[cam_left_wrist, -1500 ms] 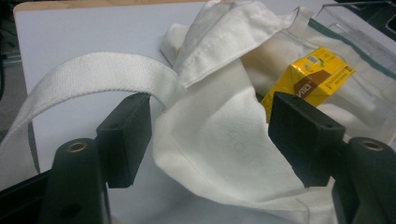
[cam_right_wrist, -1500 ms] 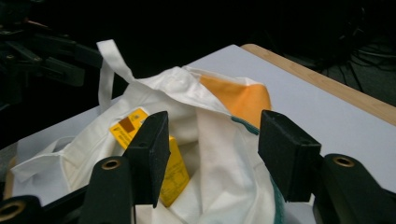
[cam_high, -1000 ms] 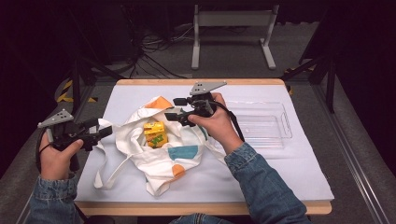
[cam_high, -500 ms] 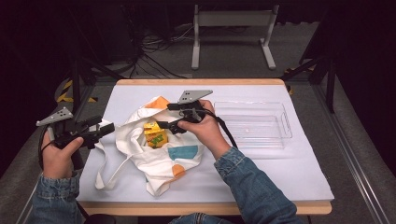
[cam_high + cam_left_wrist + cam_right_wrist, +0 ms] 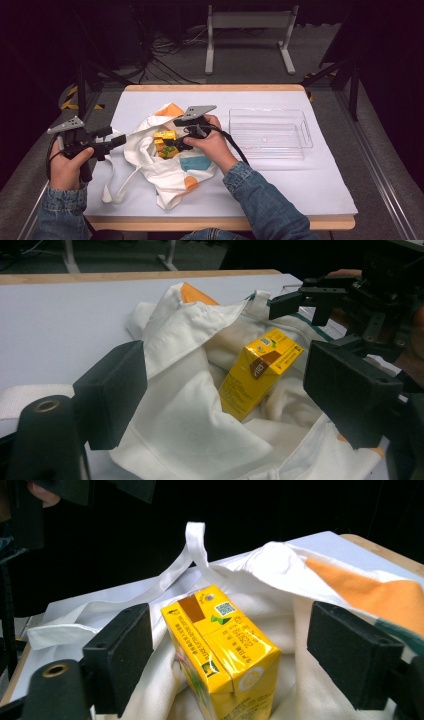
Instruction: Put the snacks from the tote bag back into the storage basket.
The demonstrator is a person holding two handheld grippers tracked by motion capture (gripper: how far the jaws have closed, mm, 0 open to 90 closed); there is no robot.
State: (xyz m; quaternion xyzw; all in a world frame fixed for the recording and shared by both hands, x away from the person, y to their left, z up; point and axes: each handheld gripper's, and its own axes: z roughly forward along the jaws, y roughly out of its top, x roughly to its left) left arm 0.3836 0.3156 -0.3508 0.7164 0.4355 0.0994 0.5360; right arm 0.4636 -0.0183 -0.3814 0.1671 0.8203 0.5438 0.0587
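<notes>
Bag: white cloth tote bag, mouth open on table.
Contents: yellow drink carton.
Left gripper: wide, empty.
Right gripper: just opened wide, carton between jaws, untouched.

the table was evenly lit from above against dark surroundings; close-up jaws looked soft, slightly blurred.

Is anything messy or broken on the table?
Nothing looks broken or spilled. The cloth tote bag lies crumpled and gaping open, a yellow drink carton sitting tilted inside it. The clear plastic tray beside it sits straight.
</notes>
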